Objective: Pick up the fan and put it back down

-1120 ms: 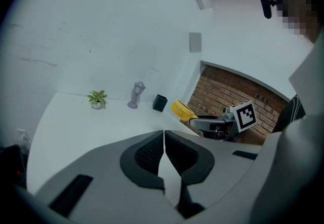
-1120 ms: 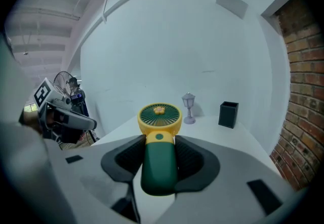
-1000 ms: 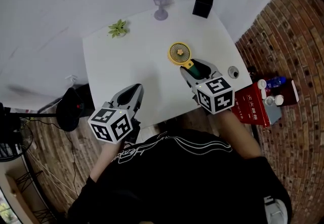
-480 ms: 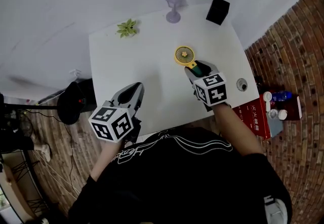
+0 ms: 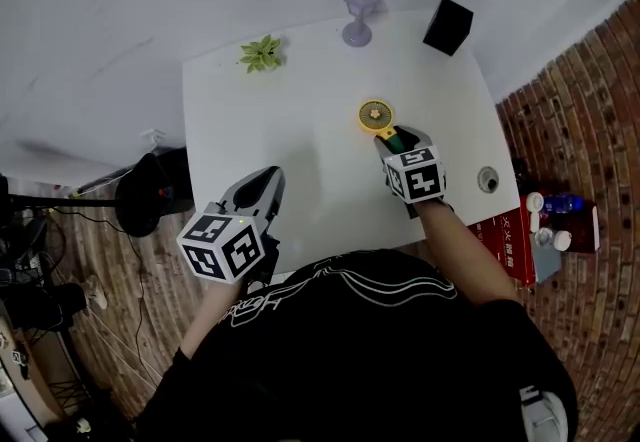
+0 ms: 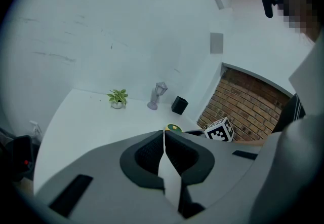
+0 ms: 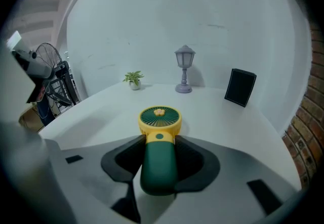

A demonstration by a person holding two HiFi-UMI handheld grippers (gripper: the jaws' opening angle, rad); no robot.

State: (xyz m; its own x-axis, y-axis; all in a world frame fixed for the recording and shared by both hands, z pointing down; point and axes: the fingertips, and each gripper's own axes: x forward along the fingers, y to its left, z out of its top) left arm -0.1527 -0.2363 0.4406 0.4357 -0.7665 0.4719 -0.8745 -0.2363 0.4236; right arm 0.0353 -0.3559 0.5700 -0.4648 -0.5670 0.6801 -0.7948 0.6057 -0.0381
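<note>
So the right gripper (image 7: 160, 139) is pinching the fan (image 7: 159, 116) by its dark green handle, one pad pressed on each side, with the yellow round head sticking out past the fingertips. The fan sits low over the white table (image 5: 270, 130), toward its right half and a bit nearer the person's edge than the far one. Honestly can't tell if the head is touching the tabletop or hanging just above it. The left gripper (image 5: 268, 180) is over the table's near edge on the left side, jaws pressed together with nothing between them, well apart from the fan. Along the table's far edge there's a little potted plant (image 5: 261, 53) toward the left, a pale purple lantern-style lamp (image 5: 359, 10) around the middle, and a black box (image 5: 448, 26) at the far right corner. A small round thing (image 5: 488, 179) sits by the table's right edge. Off the table's right side, down on the brick floor, there's a red box (image 5: 510, 230) just beside it.
</note>
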